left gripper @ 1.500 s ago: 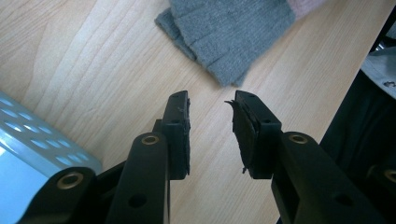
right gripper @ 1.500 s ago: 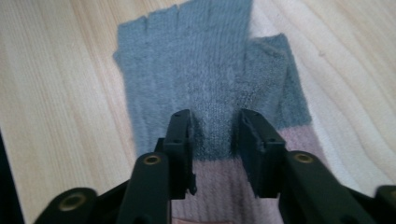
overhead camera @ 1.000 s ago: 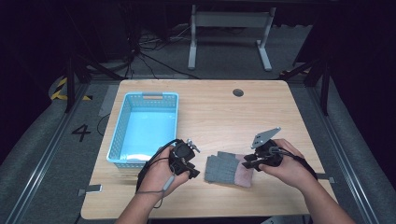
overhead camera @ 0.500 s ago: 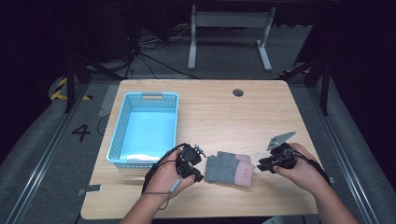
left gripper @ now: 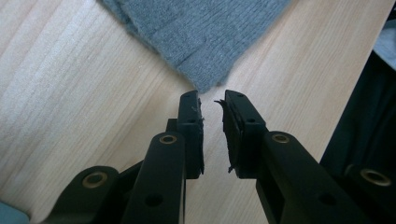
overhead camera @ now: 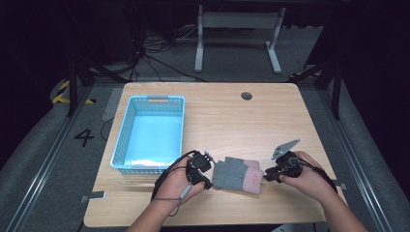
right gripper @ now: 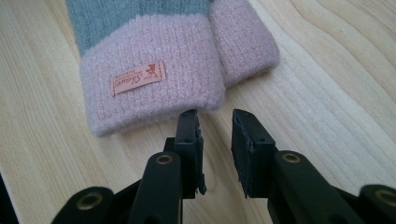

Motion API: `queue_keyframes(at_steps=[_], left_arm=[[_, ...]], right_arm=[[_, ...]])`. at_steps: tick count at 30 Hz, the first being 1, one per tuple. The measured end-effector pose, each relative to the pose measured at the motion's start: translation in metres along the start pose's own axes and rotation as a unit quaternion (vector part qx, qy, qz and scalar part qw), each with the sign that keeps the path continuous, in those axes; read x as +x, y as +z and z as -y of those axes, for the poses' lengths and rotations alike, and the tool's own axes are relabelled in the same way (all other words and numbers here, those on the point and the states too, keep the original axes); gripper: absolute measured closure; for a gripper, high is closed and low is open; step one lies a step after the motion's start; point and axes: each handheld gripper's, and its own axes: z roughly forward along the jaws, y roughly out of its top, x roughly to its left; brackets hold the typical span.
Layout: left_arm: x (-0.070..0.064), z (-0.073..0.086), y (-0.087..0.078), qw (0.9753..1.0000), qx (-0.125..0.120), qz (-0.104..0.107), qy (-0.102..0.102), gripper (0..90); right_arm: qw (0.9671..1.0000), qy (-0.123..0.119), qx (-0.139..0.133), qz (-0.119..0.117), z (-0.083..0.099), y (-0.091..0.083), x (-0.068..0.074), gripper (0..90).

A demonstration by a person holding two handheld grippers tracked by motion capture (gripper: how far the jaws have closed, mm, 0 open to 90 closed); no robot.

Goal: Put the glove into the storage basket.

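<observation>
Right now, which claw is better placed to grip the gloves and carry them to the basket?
Probably the left claw: its open tips sit at the grey gloves edge, and it is on the side of the blue basket. The right claw is beside the pink cuffs, farther away.

The grey-and-pink glove (left gripper: 205, 32) runs off the top edge of the left gripper view, and its grey part likewise leaves the right gripper view; the small label (right gripper: 138, 78) on its pink cuff is too blurred to read. In the high view, both forearms are cut off at the bottom edge, and the left gripper (overhead camera: 207, 175) seems partly hidden by the hand.
</observation>
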Motion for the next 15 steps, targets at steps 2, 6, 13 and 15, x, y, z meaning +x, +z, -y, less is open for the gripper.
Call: queue_keyframes(at_steps=[2,6,13,15], left_arm=[[0.001,-0.001,0.002,1.0,0.002,-0.001,0.0,77.4],[-0.001,-0.003,0.006,0.9999,0.009,-0.003,0.004,79.2],[0.001,-0.005,0.012,0.9999,0.013,-0.008,0.002,79.7],[0.001,-0.005,0.013,0.9999,0.013,-0.008,-0.001,79.1]], right_arm=[[1.0,-0.003,0.0,0.0,-0.001,0.002,0.0,73.5],[1.0,-0.006,-0.001,0.001,-0.001,0.003,0.002,73.9],[0.9998,-0.015,-0.007,0.006,-0.004,0.004,0.003,73.2],[0.9998,-0.02,-0.007,0.005,-0.005,0.004,0.004,73.0]])
